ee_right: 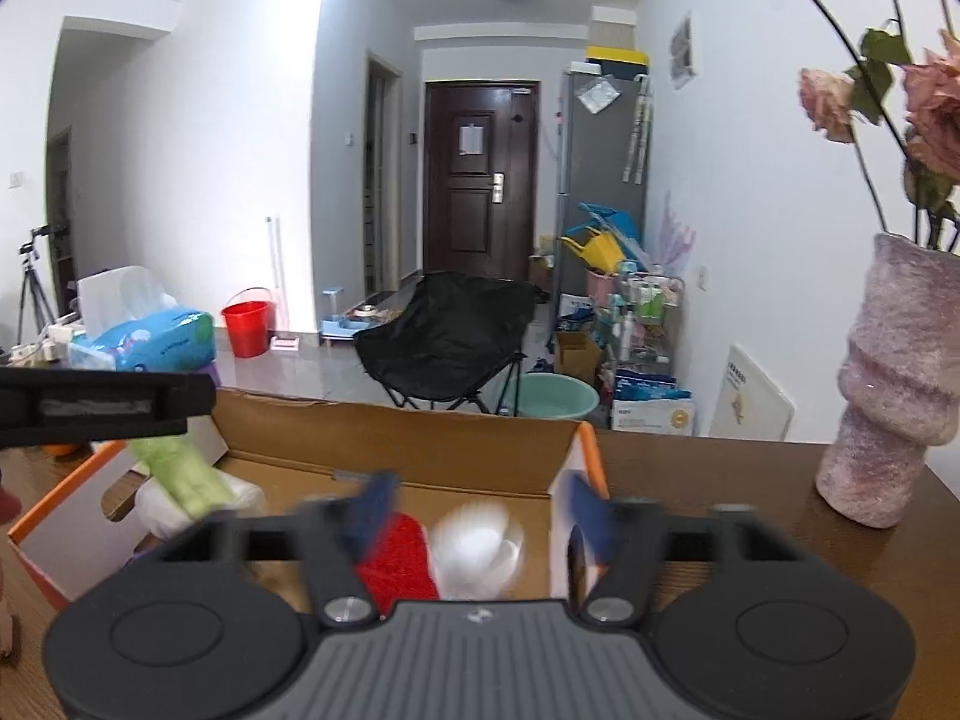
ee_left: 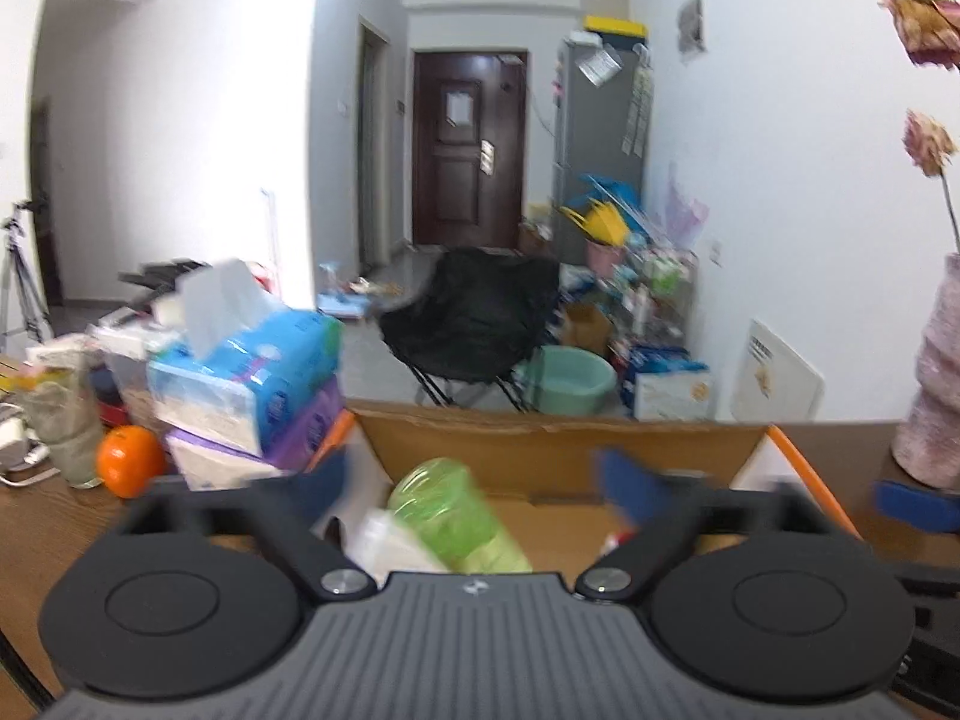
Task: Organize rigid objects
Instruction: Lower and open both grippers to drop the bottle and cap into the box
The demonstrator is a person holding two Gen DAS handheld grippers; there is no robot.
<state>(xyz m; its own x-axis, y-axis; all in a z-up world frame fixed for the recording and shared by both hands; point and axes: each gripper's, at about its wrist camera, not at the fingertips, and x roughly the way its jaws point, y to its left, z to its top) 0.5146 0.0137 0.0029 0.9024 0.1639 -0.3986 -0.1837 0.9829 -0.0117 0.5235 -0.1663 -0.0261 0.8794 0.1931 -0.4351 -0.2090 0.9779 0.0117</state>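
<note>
Both grippers hang over an open cardboard box (ee_left: 540, 438) with orange-edged flaps, sitting on a brown wooden table (ee_left: 54, 516). The left gripper (ee_left: 480, 480) has its blue-padded jaws spread wide with nothing pinched; a green plastic bottle (ee_left: 456, 522) lies tilted in the box right below the gap, on top of something white that's too smeared to name.

The right gripper (ee_right: 480, 504) is spread wide too, not clamping anything. Under it, inside the box, there's a red object (ee_right: 399, 564) and a white roundish thing (ee_right: 480, 546) next to it (probably a cup or a lid; motion blur makes it hard to call). In the right wrist view the green bottle (ee_right: 180, 474) shows up at the box's left end, with the left gripper's black body crossing in front of it.

Off to the left of the box: stacked tissue packs (ee_left: 252, 384), an orange (ee_left: 129, 459) and a cloudy glass (ee_left: 69, 426). On the right side, a pink textured vase (ee_right: 894, 384) with dried roses stands on the table, well apart from the box.
</note>
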